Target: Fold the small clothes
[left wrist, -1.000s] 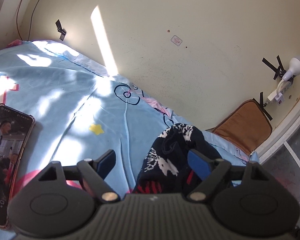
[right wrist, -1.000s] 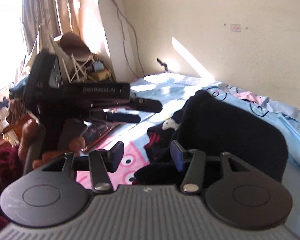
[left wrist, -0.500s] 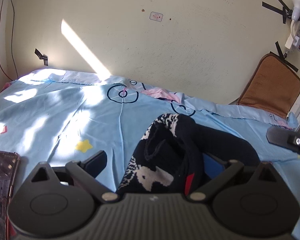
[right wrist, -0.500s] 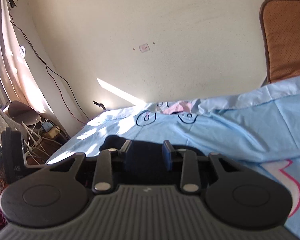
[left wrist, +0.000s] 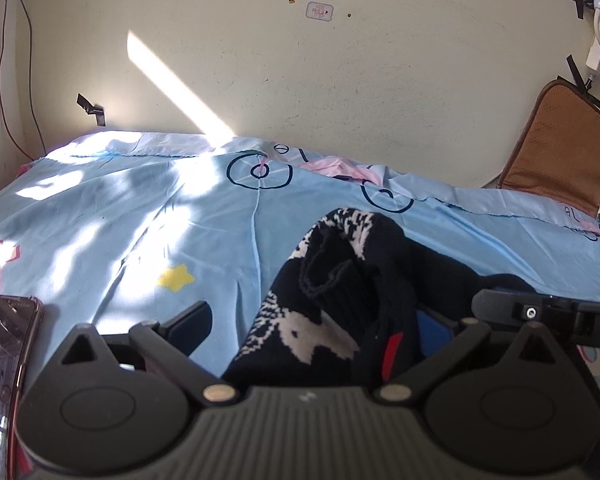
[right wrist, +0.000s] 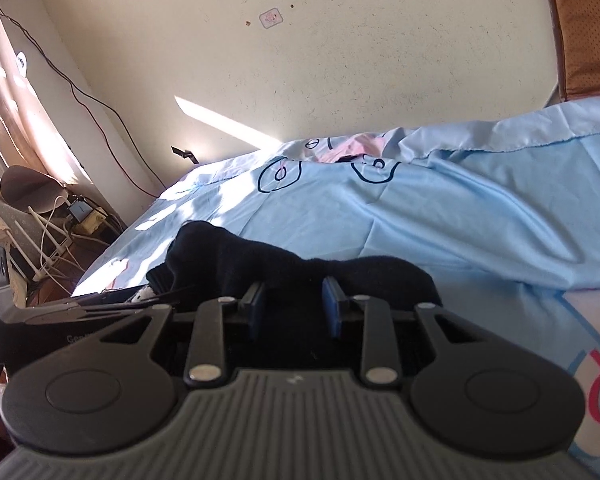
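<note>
- Left wrist view: the left claw [left wrist: 314, 320] is spread wide; its left finger [left wrist: 192, 322] rests over bare sheet, its right finger is mostly hidden behind cloth
- The garment [left wrist: 340, 276], black knit with white pattern and a red patch, lies bunched on the bed [left wrist: 140, 216] between the two fingers, its heap rising in front of the claw and leaning against the right finger; whether it is gripped cannot be told
- A phone [left wrist: 4, 344] lies on the sheet at the lower left, well apart from the garment
- The other tool's black arm [left wrist: 548, 316] juts in from the right edge, just beside the garment
- A brown cushion [left wrist: 560, 148] leans on the wall at the right
- Right wrist view: the right claw [right wrist: 294, 308] is narrowed, its blue pads [right wrist: 330, 308] pinching a fold of the garment [right wrist: 240, 256], which spreads dark across the sheet ahead of the fingers
- The bed [right wrist: 440, 208] fills the middle and right, its sheet wrinkled
- The left tool's body [right wrist: 60, 312] shows at the left, touching the garment's near edge
- Cables [right wrist: 52, 236] and a curtain [right wrist: 8, 92] sit at the far left
</note>
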Available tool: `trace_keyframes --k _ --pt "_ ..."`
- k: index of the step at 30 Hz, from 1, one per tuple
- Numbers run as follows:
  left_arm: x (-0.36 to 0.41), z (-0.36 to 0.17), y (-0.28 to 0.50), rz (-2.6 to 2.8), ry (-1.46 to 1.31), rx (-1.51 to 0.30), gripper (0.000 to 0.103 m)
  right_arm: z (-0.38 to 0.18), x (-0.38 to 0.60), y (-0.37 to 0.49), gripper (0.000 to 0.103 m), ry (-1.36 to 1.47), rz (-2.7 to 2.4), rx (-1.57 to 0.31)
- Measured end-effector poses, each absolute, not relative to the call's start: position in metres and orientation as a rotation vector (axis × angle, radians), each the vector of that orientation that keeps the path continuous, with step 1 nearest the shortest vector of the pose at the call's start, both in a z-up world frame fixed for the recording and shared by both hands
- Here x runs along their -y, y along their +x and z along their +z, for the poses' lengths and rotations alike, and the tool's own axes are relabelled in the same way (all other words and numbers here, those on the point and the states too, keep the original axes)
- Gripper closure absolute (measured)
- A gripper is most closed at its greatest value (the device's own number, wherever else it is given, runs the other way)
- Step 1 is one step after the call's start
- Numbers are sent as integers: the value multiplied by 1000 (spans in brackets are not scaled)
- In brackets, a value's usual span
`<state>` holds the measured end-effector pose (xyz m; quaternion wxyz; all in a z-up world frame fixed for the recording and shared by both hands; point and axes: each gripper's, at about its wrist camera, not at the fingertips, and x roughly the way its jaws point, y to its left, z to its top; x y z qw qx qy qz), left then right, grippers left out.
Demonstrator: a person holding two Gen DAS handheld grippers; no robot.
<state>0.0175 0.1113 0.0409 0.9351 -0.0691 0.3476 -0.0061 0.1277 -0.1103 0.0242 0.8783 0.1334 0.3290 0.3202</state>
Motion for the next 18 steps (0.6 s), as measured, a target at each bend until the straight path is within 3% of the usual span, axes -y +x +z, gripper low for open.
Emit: trace_keyframes --k 5,7,13,18 --pt "-110 43 16 -9 -129 -710 0 32 128 119 63 379 661 -656" --pt "-110 45 15 -11 -124 -710 0 37 141 110 47 419 650 -627" --pt "-112 48 13 -17 -133 -713 0 28 177 91 27 531 593 -628" --pt "-116 54 6 -34 -154 -716 0 6 191 84 21 641 608 -705"
